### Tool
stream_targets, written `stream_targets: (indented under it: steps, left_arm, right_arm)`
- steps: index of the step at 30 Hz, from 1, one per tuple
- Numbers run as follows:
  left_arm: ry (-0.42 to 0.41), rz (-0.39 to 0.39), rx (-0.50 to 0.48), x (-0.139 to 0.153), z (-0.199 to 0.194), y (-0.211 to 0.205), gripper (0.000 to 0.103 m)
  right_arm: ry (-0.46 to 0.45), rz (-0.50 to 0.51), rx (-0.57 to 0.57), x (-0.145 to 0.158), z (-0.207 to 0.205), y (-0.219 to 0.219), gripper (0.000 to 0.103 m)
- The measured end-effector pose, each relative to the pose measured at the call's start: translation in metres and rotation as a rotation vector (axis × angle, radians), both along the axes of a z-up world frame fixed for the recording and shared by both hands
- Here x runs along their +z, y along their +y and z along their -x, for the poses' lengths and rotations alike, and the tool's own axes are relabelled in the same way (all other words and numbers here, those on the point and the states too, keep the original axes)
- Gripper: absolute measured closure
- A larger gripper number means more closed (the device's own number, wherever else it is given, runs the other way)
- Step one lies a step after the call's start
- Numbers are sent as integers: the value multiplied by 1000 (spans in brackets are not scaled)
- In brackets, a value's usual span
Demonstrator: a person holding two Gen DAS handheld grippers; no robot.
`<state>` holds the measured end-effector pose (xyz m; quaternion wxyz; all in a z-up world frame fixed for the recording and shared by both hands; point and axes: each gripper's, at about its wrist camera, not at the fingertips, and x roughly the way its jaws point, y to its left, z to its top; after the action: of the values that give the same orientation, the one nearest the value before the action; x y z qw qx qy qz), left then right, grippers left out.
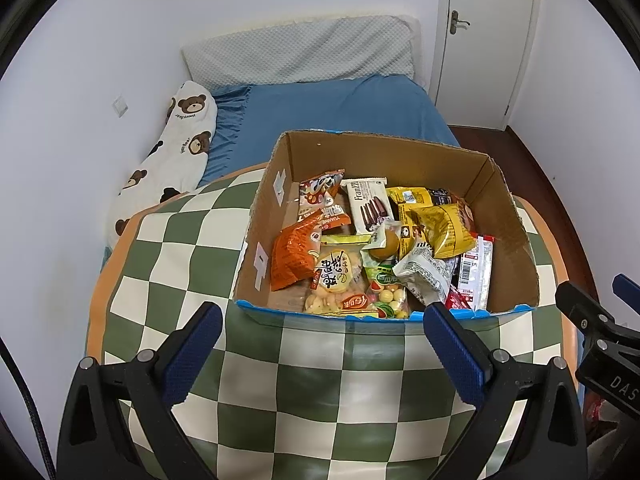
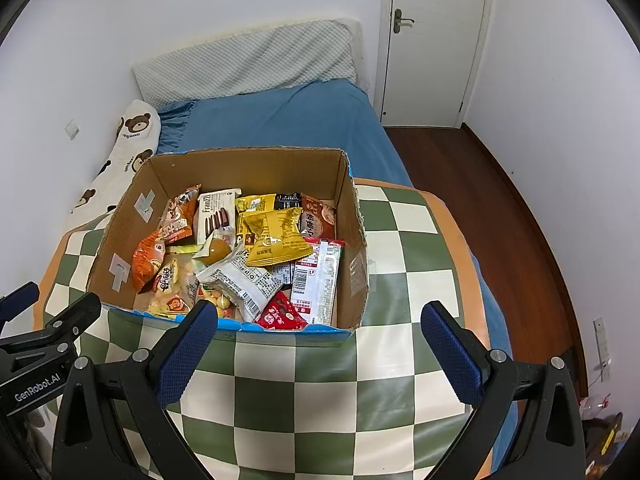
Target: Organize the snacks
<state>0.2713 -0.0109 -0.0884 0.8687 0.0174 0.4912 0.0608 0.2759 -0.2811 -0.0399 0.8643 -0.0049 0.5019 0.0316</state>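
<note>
While both grippers hover over the green-checked cloth just short of the cardboard box, the left gripper and right gripper gape wide — neither grips anything. Inside the box lie the snacks: an orange packet at its left wall, a yellow packet nearer its right.

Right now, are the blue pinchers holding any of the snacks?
No. The left gripper and right gripper are both open and empty, above the checkered cloth. The snacks lie in the cardboard box.
</note>
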Motion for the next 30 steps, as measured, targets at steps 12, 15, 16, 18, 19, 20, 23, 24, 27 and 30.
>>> stream_targets:
  steps: [12,15,16,18,19,20,23,24,27,30]
  left_arm:
    - [-12,-6,3,4,3,-1,0]
    - [-14,-5,3,5,4,-2,0]
    - [-15,-6,4,5,4,-2,0]
    - [-12,-4,4,5,4,-2,0]
    - [-12,0,4,6,5,-2,0]
    - [-13,-1,6,6,6,-2,0]
    - [-15,1,6,7,6,-2,0]
    - [-16,1,7,7,6,-2,0]
    - [-19,0,10,9,8,-2,0]
    - [-21,-1,10,10,8,-2,0]
  right_arm:
    - [-12,-14,10,8,5,0,0]
    - [-13,-17,12,8,4,0,0]
    - [-14,-17,12,8,4,0,0]
    - [-15,-19,11,8,5,-1,0]
    - [-15,-19,12,8,4,-1,0]
    - [-14,-19,12,8,4,-1,0]
    - [-12,-20,16,9,5,-1,0]
    - [-12,-19,16,9,6,-1,0]
    - [-10,-20,17,10,7,-1,0]
    - [-11,-20,16,10,7,-2,0]
